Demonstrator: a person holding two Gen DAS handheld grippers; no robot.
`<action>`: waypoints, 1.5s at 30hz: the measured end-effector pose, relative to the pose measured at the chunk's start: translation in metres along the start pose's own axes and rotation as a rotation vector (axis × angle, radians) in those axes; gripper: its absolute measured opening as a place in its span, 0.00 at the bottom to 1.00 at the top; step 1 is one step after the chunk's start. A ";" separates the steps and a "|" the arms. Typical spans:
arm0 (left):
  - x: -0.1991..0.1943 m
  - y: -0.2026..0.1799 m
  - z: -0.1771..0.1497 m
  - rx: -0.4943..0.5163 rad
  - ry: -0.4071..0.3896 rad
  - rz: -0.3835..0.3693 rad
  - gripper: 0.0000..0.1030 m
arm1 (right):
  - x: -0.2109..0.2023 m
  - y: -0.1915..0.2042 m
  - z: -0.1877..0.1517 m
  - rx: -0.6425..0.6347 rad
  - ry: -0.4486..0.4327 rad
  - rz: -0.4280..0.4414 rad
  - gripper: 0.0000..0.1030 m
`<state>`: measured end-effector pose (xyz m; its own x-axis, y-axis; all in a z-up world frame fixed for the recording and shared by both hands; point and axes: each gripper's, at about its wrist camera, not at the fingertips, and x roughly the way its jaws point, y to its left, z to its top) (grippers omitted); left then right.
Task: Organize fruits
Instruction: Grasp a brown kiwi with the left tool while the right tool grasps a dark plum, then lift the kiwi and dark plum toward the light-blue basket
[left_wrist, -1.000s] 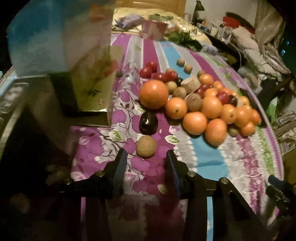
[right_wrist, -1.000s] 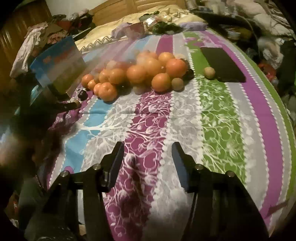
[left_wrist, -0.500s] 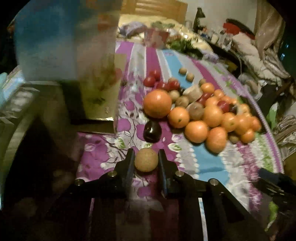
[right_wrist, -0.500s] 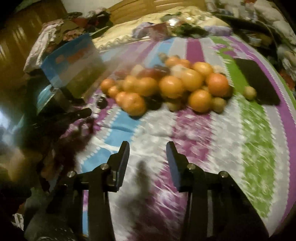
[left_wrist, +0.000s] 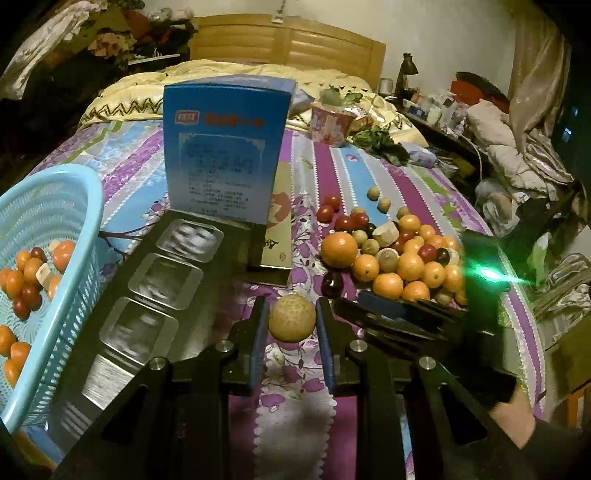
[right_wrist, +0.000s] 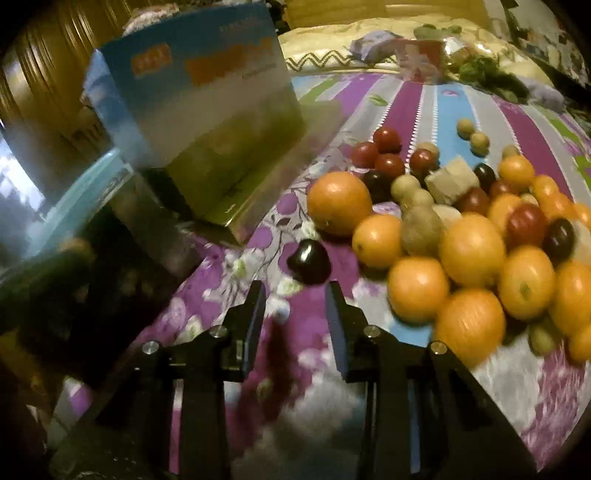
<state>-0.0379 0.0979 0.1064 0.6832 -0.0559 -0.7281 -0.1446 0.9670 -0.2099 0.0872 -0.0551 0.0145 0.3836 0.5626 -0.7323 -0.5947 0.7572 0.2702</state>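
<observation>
My left gripper (left_wrist: 291, 322) is shut on a round brown fruit (left_wrist: 291, 322) and holds it above the bedspread. A pile of oranges, red and dark fruits (left_wrist: 402, 258) lies to the right. A light blue basket (left_wrist: 79, 236) with several fruits stands at the left. My right gripper (right_wrist: 295, 310) is open and empty, just short of a dark plum (right_wrist: 309, 261), with the fruit pile (right_wrist: 469, 251) to its right. The right gripper also shows in the left wrist view (left_wrist: 399, 317).
A blue box (left_wrist: 225, 155) stands upright behind a black tray with clear plastic cups (left_wrist: 166, 277). The same box (right_wrist: 207, 110) is at the left of the right wrist view. Clutter, a red cup (left_wrist: 328, 127) and leafy greens lie at the bed's far end.
My left gripper closed on the brown fruit and lifted it off the bedspread. My right gripper swung in toward the dark plum and the fruit pile.
</observation>
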 end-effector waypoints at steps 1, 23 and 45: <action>0.001 0.000 0.000 -0.003 0.003 -0.007 0.25 | 0.004 0.001 0.002 -0.007 0.004 -0.014 0.32; 0.007 -0.015 0.000 0.012 0.020 -0.044 0.25 | -0.022 -0.010 0.000 0.047 -0.007 -0.114 0.26; -0.069 -0.042 0.021 0.067 -0.138 -0.034 0.25 | -0.172 -0.007 0.000 0.114 -0.149 -0.346 0.26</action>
<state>-0.0638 0.0662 0.1790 0.7795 -0.0587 -0.6237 -0.0749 0.9797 -0.1859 0.0251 -0.1575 0.1386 0.6508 0.3033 -0.6961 -0.3335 0.9378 0.0968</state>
